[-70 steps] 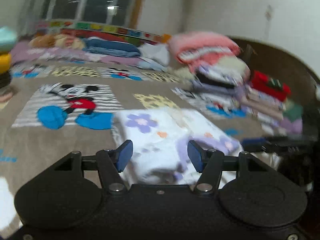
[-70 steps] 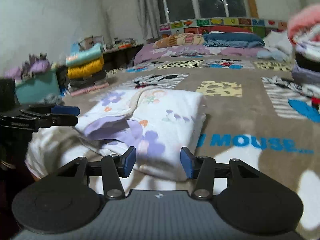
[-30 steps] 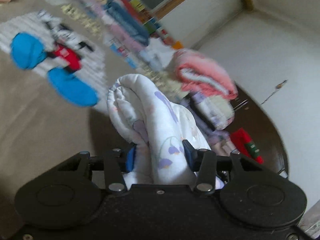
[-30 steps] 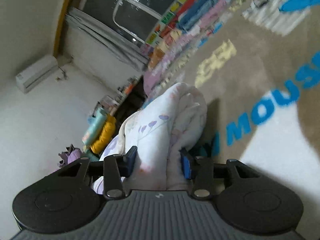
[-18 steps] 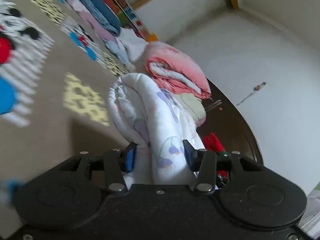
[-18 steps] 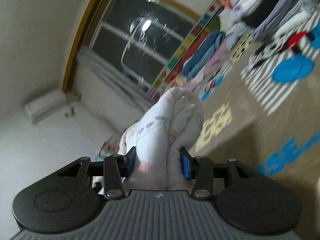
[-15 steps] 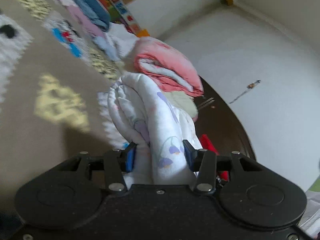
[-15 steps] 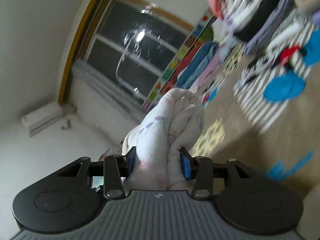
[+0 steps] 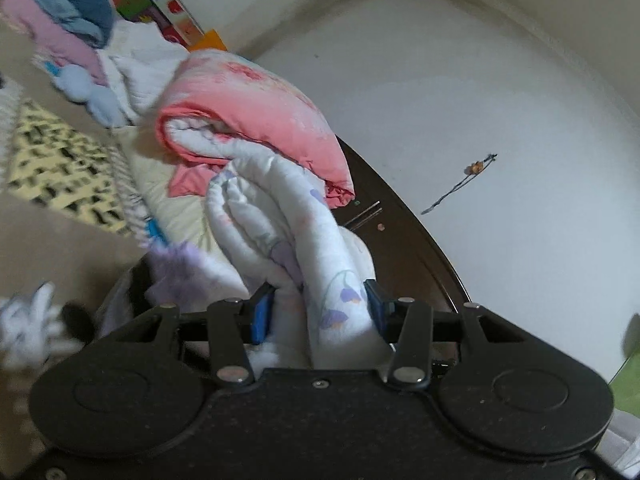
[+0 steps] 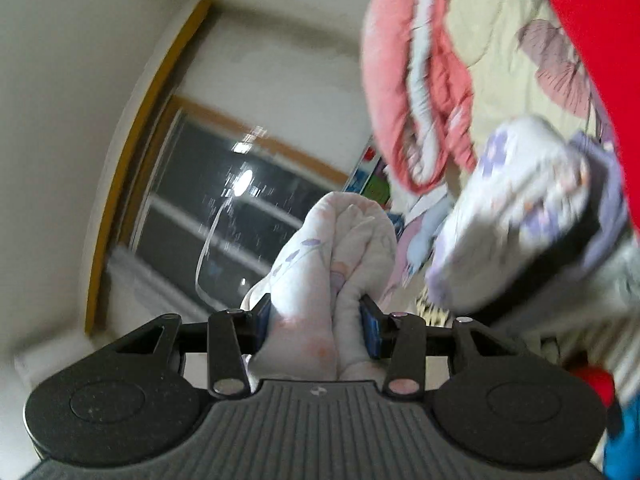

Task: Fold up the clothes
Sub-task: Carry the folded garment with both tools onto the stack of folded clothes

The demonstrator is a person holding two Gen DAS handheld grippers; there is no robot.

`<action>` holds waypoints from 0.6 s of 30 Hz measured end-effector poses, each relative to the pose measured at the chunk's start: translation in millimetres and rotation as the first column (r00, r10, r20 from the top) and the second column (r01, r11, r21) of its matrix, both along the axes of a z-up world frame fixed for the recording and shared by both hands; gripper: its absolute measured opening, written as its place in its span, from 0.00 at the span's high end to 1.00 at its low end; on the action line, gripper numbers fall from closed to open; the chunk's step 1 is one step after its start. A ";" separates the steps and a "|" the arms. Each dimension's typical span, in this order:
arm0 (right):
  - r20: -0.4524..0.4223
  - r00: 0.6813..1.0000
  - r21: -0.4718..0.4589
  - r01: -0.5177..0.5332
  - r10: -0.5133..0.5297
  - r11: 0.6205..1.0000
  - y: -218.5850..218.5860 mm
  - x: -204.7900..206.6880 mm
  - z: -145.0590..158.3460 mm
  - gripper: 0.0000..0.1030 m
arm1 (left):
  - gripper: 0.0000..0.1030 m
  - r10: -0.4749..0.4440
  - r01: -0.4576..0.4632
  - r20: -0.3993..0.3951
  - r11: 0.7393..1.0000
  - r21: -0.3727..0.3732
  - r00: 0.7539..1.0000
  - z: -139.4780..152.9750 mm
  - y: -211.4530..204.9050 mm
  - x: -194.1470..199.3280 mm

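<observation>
A folded white floral garment (image 9: 280, 216) bulges up between the blue pads of my left gripper (image 9: 318, 312), which is shut on it. The same floral garment (image 10: 340, 248) is pinched in my right gripper (image 10: 316, 326), also shut on it. Both grippers hold the bundle in the air, close to a tall stack of folded clothes (image 9: 248, 116) topped by a pink quilted piece. In the right wrist view that pink piece (image 10: 416, 80) and a cream leaf-print piece (image 10: 520, 60) fill the upper right, blurred and tilted.
The brown cartoon-print bed cover (image 9: 56, 240) lies at the left. A dark wooden headboard (image 9: 404, 232) curves behind the stack against a white wall. A dark window (image 10: 224, 216) with an orange frame is beyond the right gripper. A red folded item (image 10: 592, 40) sits at far right.
Both grippers closed on the folded floral garment, lifted it off the bed cover and swung it toward the stack of clothes, which now looms much closer.
</observation>
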State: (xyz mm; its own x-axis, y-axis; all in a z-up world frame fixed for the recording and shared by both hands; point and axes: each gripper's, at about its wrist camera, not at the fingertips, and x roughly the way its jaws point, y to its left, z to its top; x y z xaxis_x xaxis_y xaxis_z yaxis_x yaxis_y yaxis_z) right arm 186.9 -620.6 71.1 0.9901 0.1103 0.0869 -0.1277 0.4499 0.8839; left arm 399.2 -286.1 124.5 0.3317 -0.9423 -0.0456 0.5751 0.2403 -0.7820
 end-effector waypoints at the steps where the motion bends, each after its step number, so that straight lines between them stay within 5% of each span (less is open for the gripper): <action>1: -0.006 1.000 0.013 0.016 -0.016 1.000 -13.8 10.0 4.5 0.56 | 0.57 -0.012 0.012 0.003 1.000 0.001 1.000 4.3 -12.6 9.6; 7: 0.007 0.991 0.020 0.135 -0.135 0.991 -63.8 43.2 15.9 0.57 | 0.57 -0.077 0.076 0.008 0.997 0.026 0.997 14.6 -72.8 57.0; 12: -0.018 0.974 0.048 0.225 -0.224 0.973 -88.3 56.1 -1.2 0.56 | 0.57 -0.093 0.094 -0.052 0.996 0.006 0.994 -9.9 -98.2 81.2; 14: -0.051 0.961 0.057 0.274 -0.271 0.960 -94.9 60.1 -13.3 0.55 | 0.55 -0.042 0.051 -0.057 0.985 0.164 0.997 -33.5 -114.2 88.9; 16: -0.179 0.928 0.043 0.339 -0.327 0.940 -99.6 73.5 -31.0 0.54 | 0.55 0.016 0.004 -0.054 0.934 0.358 0.998 -59.9 -130.7 94.9; 18: -0.314 0.885 0.007 0.364 -0.343 0.931 -103.3 88.5 -49.5 0.53 | 0.49 0.043 -0.014 -0.060 0.907 0.422 0.997 -80.3 -132.8 94.5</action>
State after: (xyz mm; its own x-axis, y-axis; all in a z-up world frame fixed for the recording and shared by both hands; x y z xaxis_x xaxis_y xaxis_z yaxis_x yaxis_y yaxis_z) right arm 275.4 -723.9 21.6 0.9417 -0.2478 -0.2275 0.3069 0.3563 0.8825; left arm 493.7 -418.9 44.2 0.3403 -0.8209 -0.4587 0.5139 0.5709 -0.6404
